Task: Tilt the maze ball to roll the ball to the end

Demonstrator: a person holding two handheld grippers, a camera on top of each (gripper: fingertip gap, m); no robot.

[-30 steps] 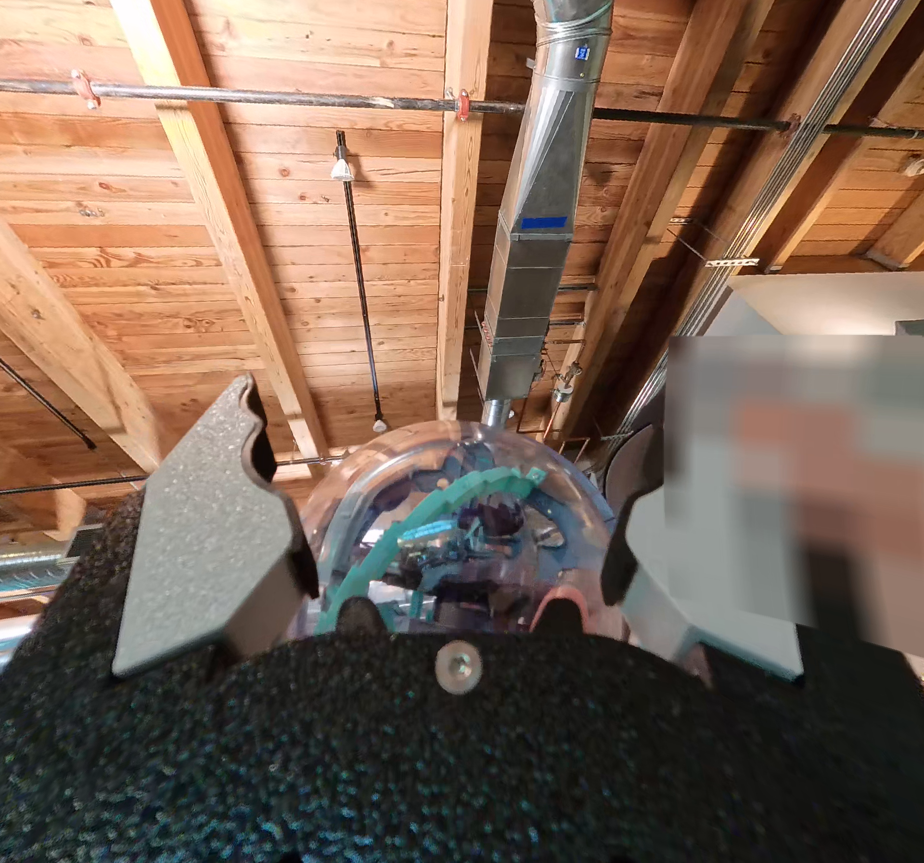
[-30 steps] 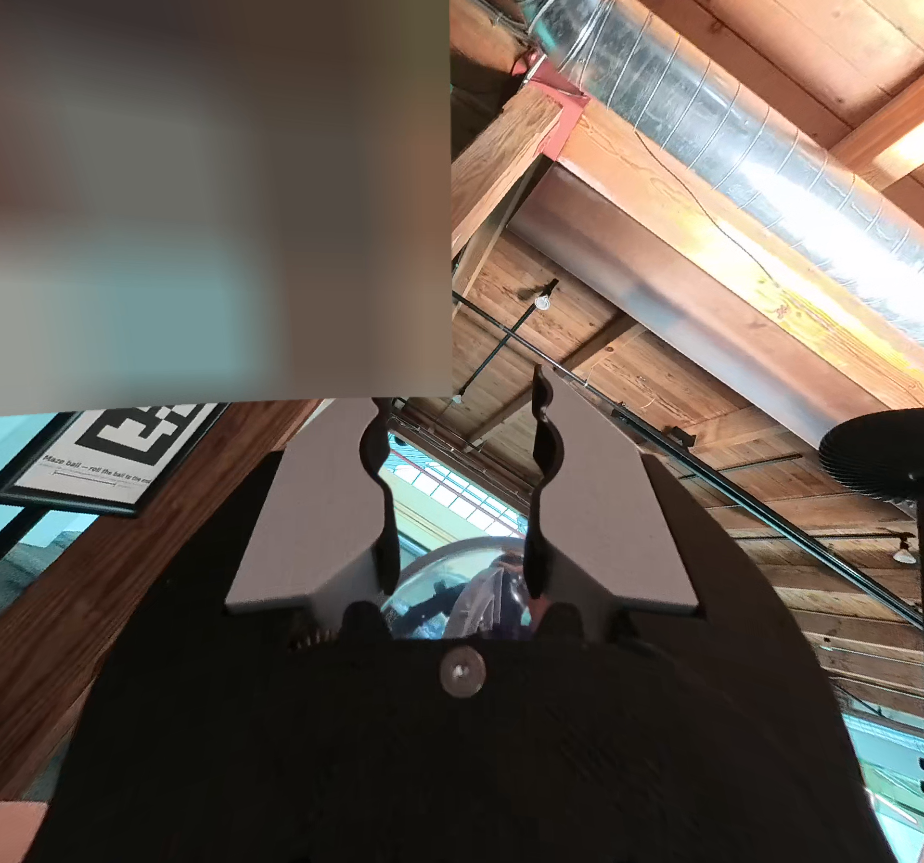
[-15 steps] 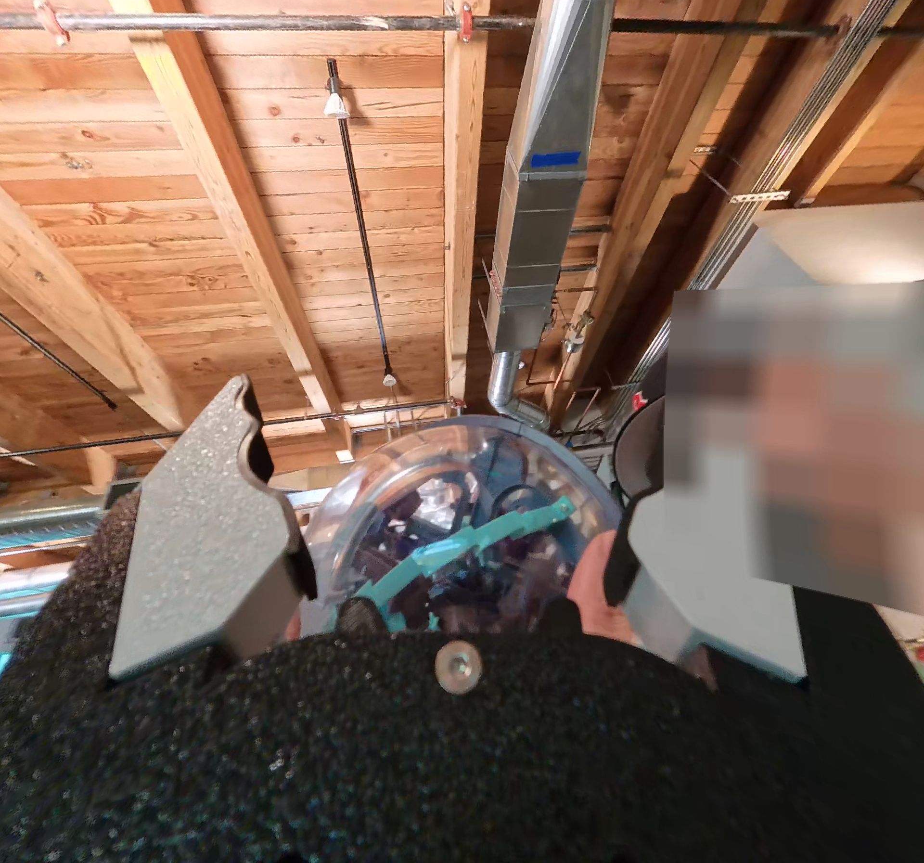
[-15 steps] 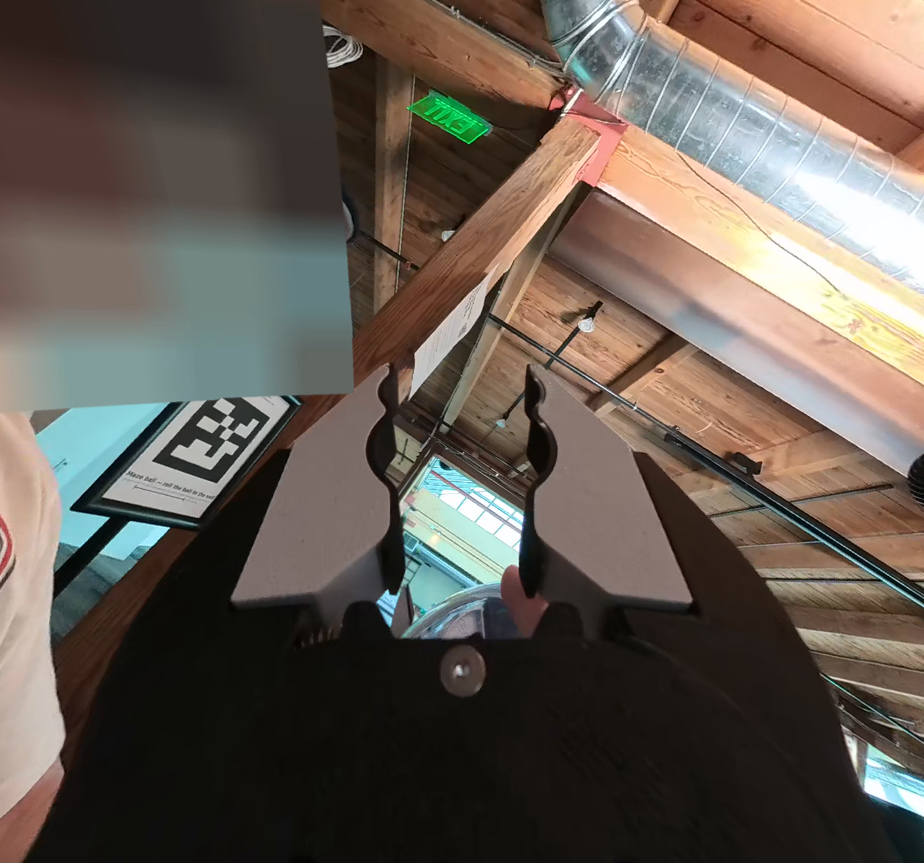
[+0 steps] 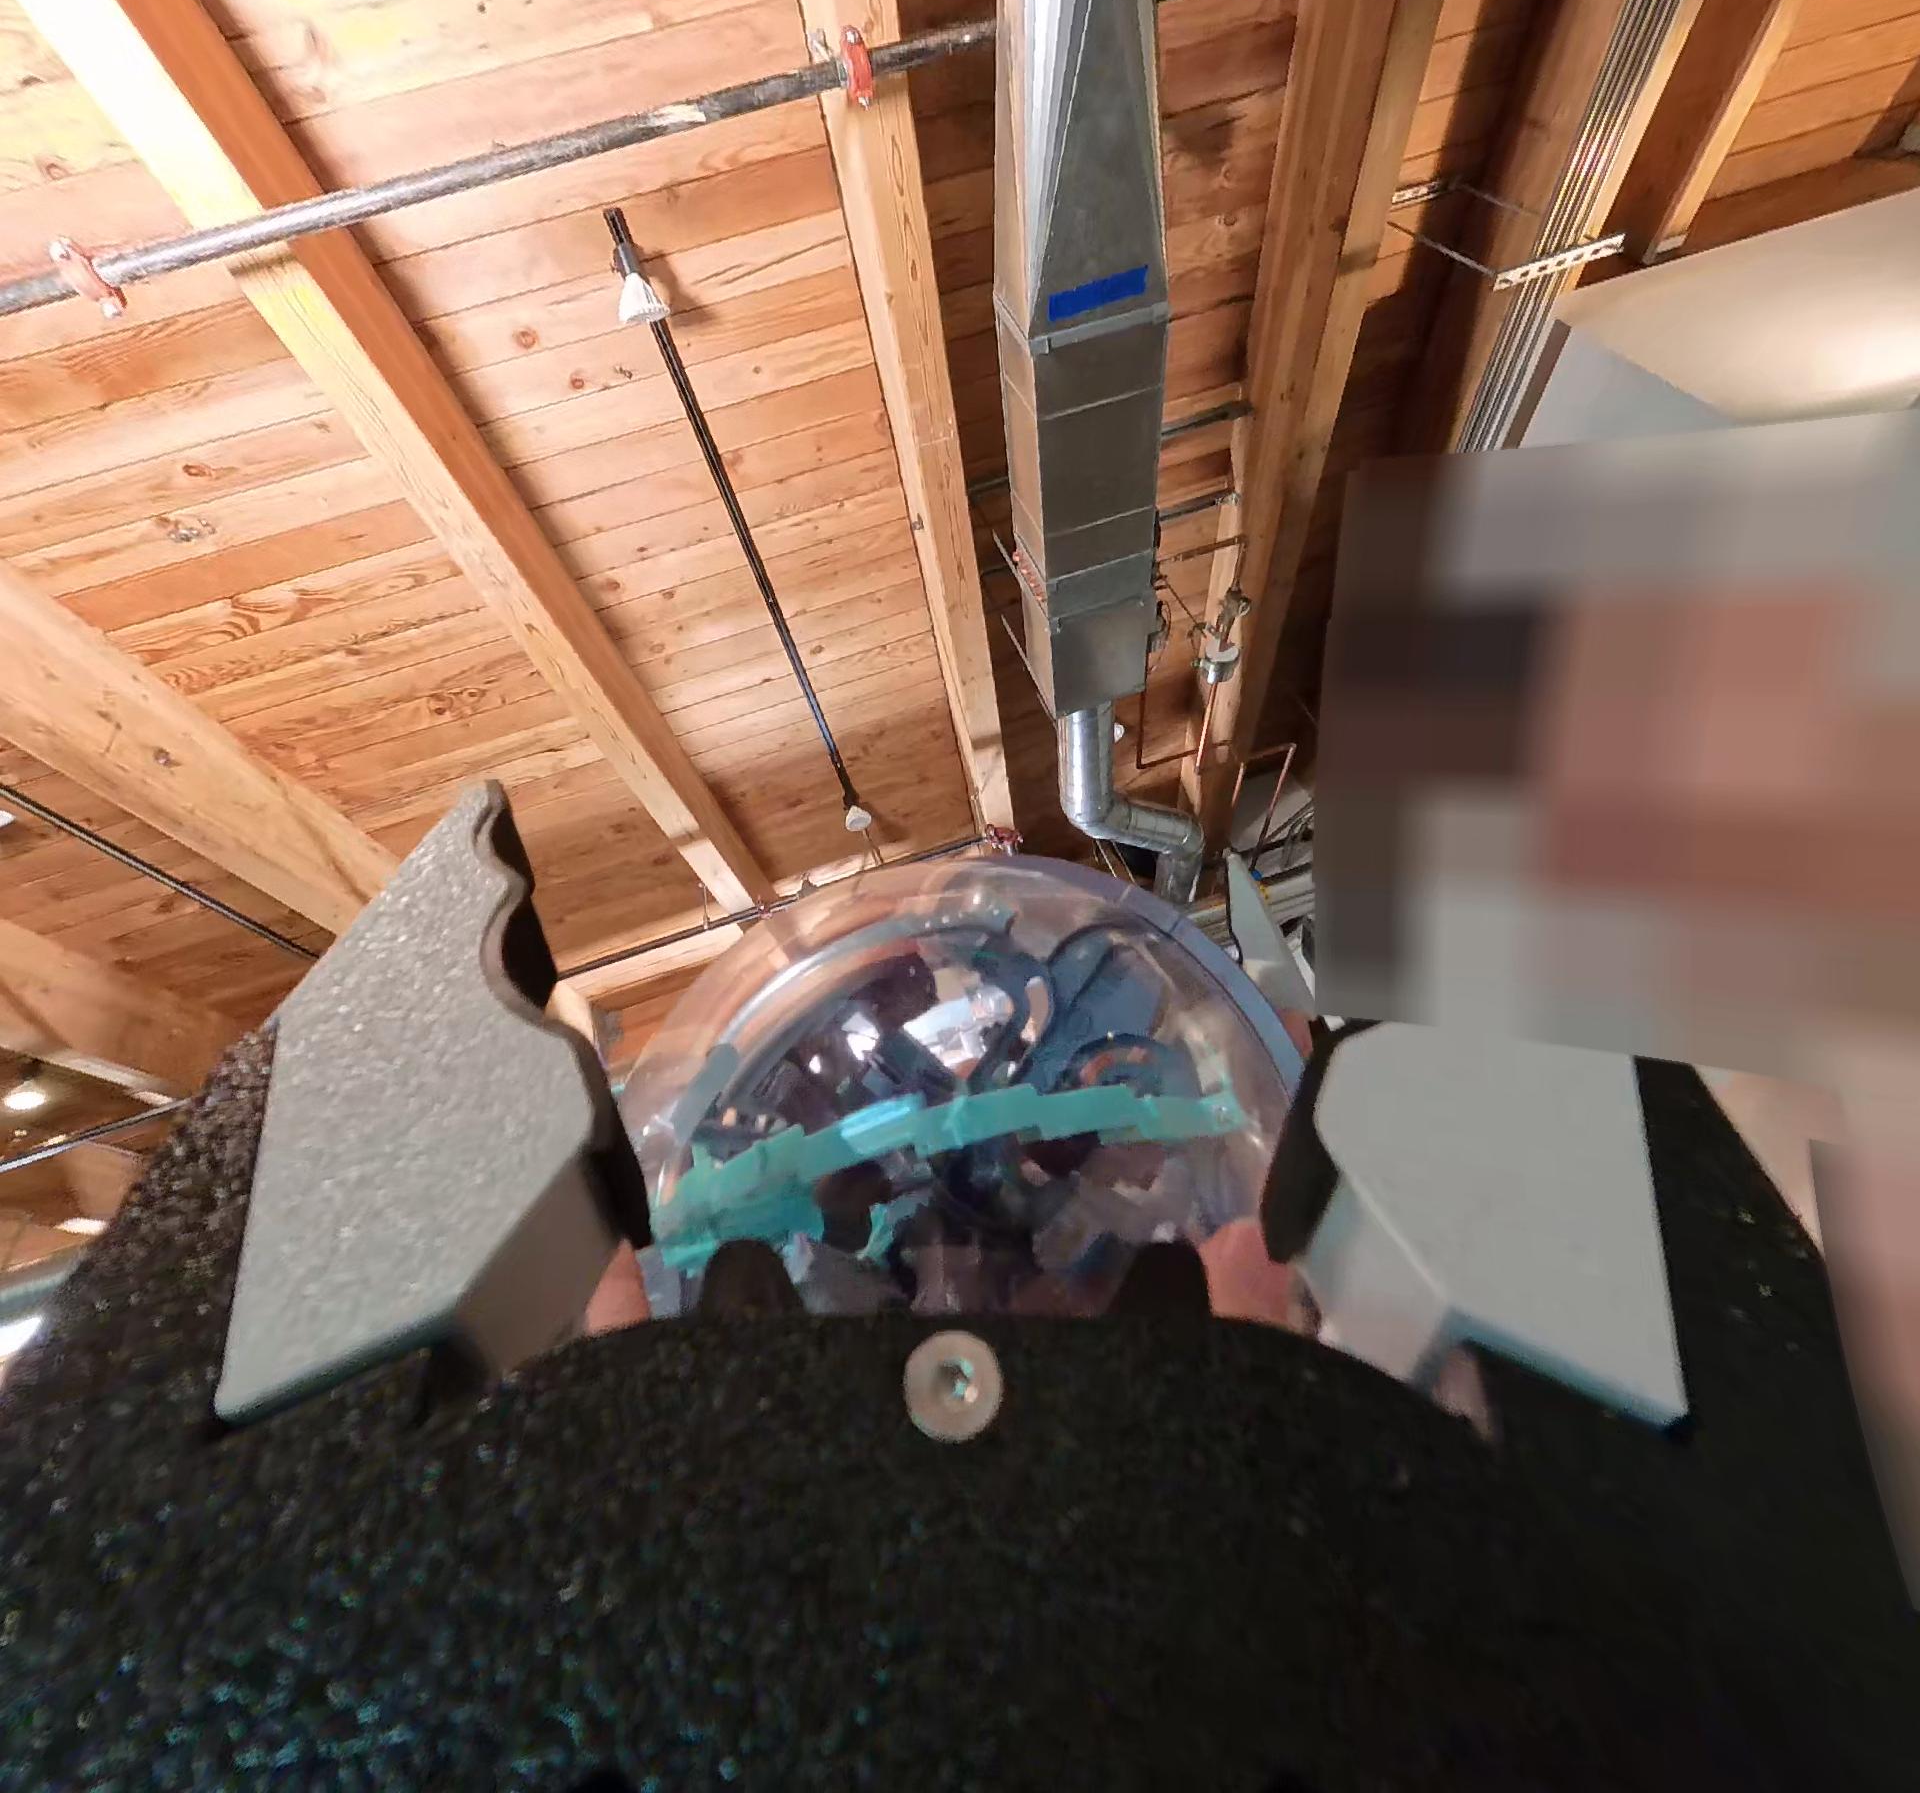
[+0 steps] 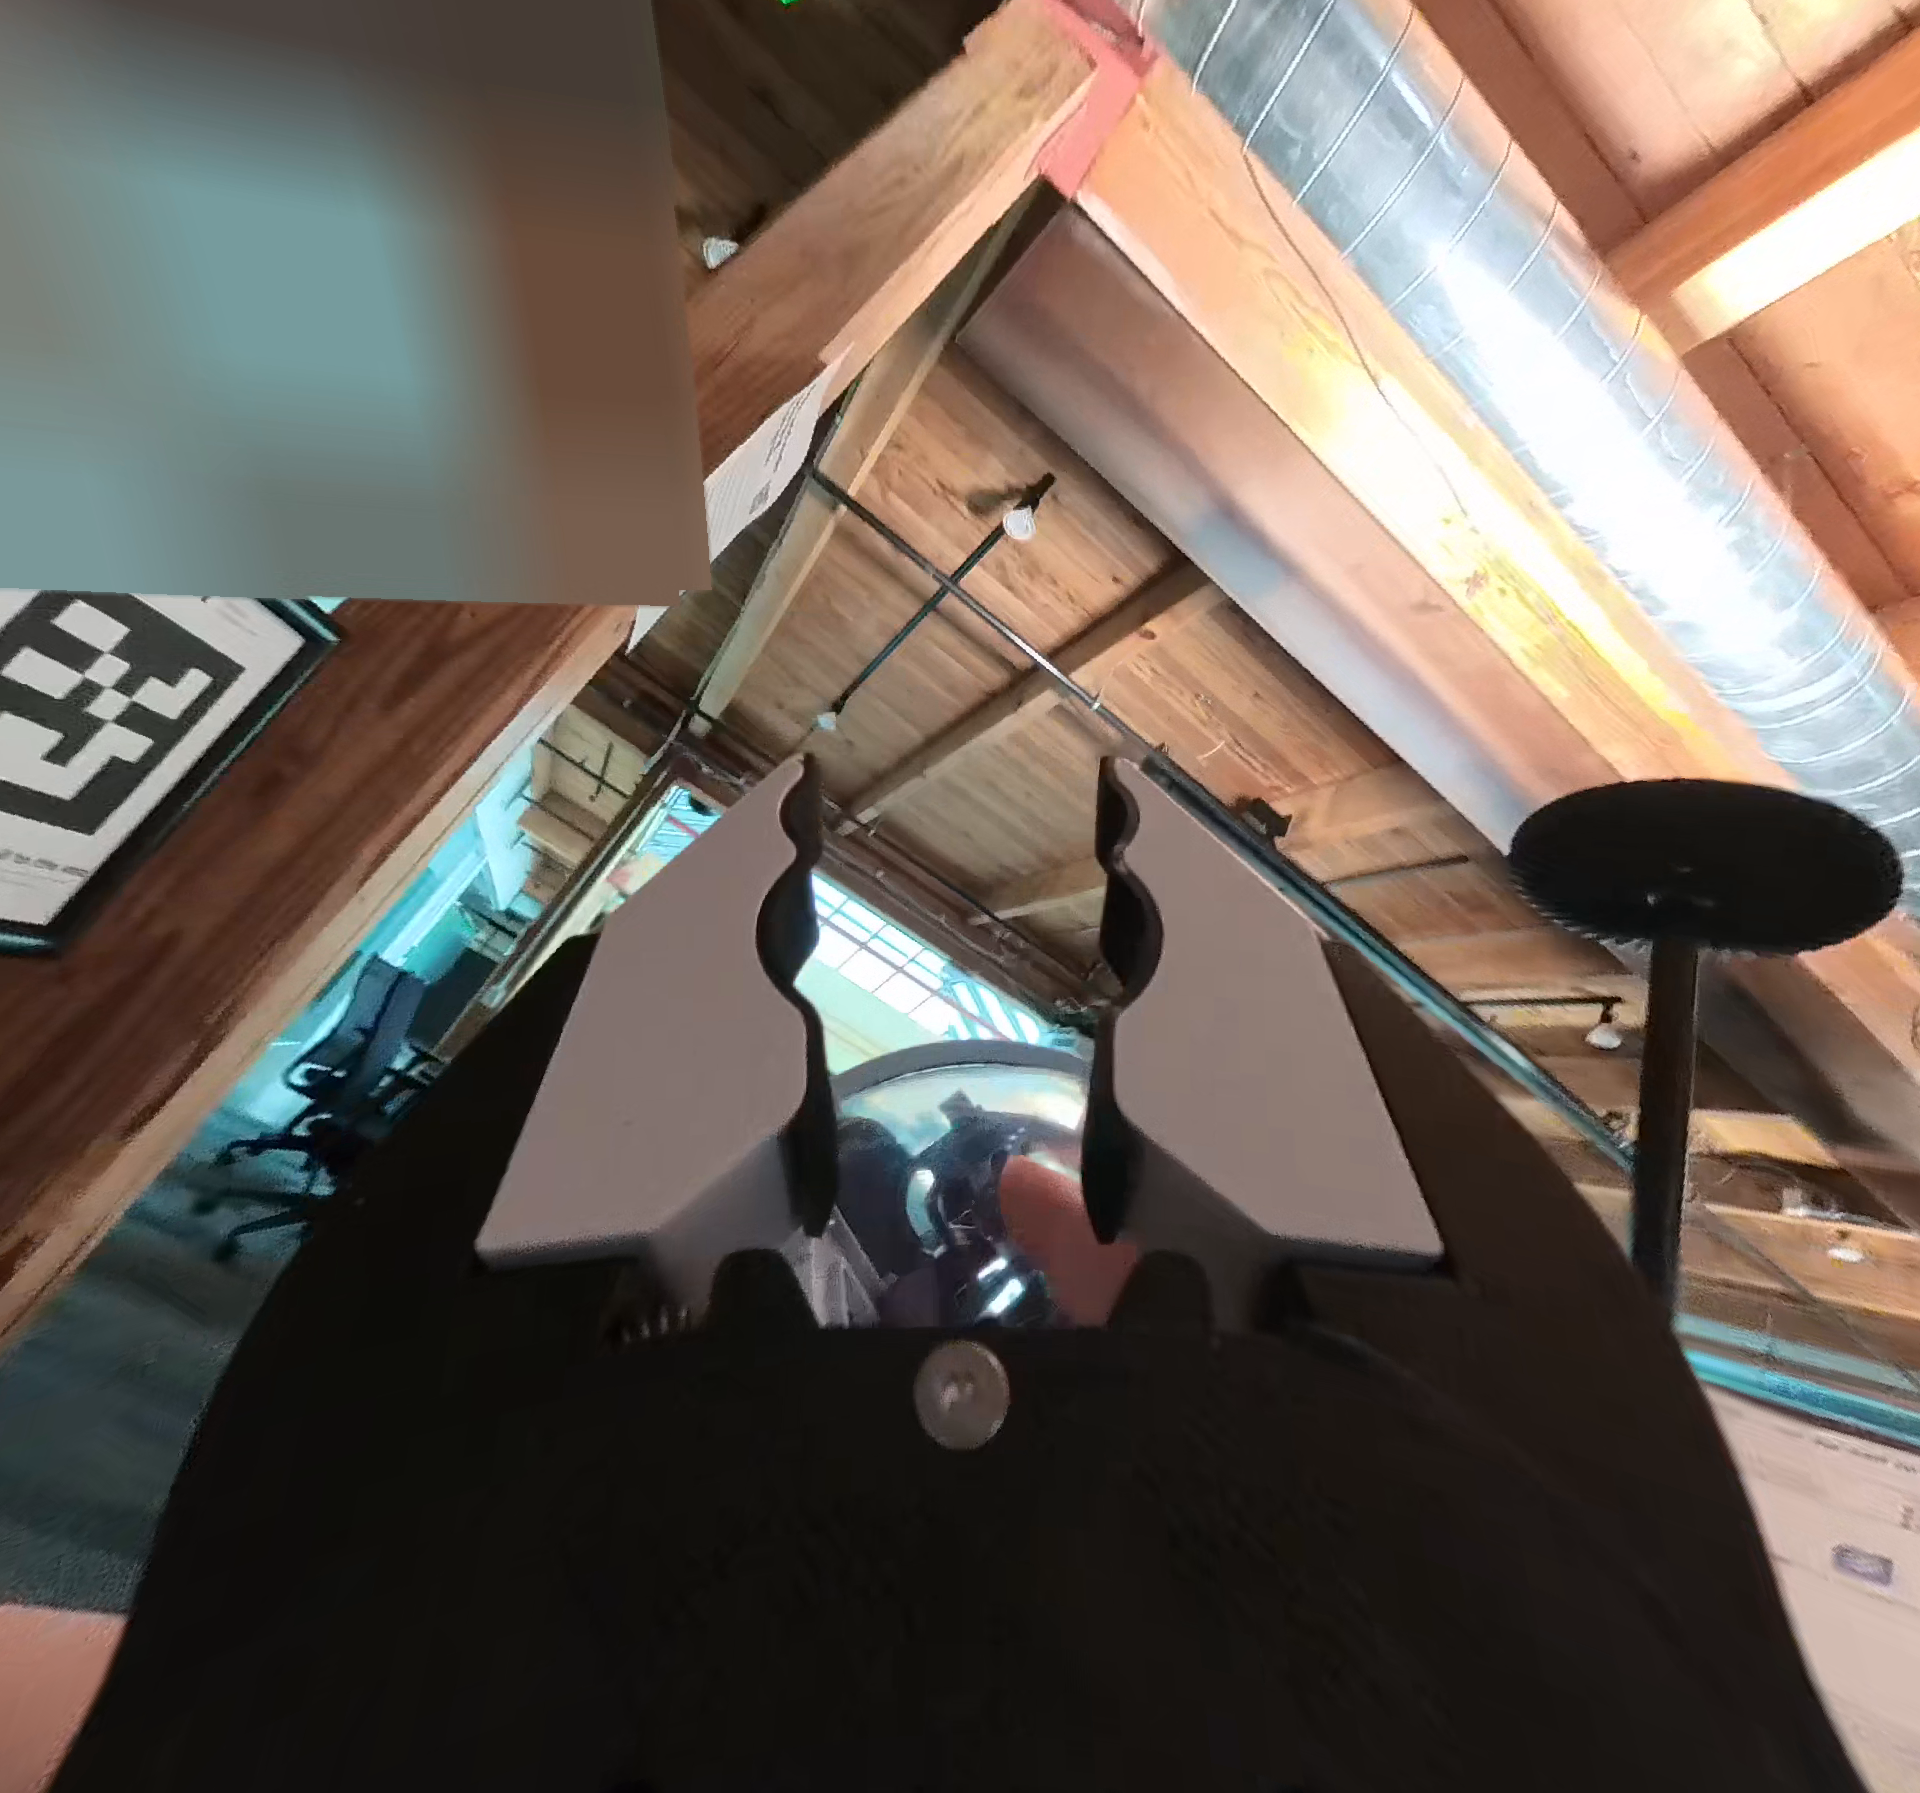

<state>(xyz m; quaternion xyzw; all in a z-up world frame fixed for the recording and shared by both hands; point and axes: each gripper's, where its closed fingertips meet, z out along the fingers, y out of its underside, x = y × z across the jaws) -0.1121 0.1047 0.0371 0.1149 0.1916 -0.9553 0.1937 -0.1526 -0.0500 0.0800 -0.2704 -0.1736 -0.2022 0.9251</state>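
The maze ball (image 5: 956, 1078) sits low between the spread fingers of the left tool (image 5: 914, 1047), flanked rather than visibly clamped; whether they touch it I cannot tell. The right tool (image 6: 956, 1016) is parted and empty, the sphere behind it. Tilt slowly in small amounts; the inner ball isn't visible, so find it first.

maze ball (image 5: 956, 1068): 1 | tongs (image 5: 935, 1057): 2 | ducts (image 5: 1081, 393): 2
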